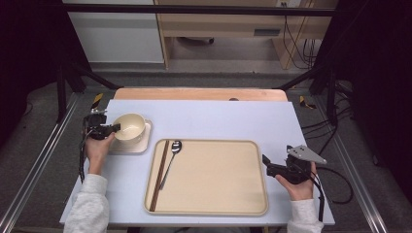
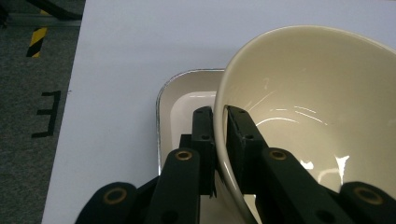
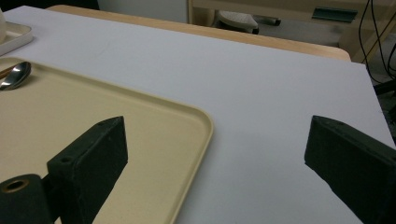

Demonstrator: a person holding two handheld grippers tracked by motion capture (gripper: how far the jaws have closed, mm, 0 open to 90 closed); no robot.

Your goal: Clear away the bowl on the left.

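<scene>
On the pale surface (image 1: 209,116), the left gripper (image 2: 220,122) fingers pinch the bowl (image 2: 308,102) rim, not yet lifted toward the tray (image 1: 214,208); the right gripper (image 3: 215,149) fingers stand spread, idle.

Spoon (image 1: 175,147) and chopsticks (image 1: 160,172) on tray (image 1: 218,199)

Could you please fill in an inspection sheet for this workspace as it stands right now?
Surface: pale blue-white tabletop, with a wooden edge at the far side.
Job's things: round cream ceramic bowl standing on a small cream square dish.
Clutter: large beige rectangular tray holding a metal spoon beside dark brown chopsticks.
Grippers: left gripper clamps the bowl's rim, one jaw inside, one outside; right gripper open, holding nothing, beside the tray's right edge.
Cables: black cable trailing from the right gripper.
Surroundings: grey carpet, black frame, wooden furniture behind.
</scene>
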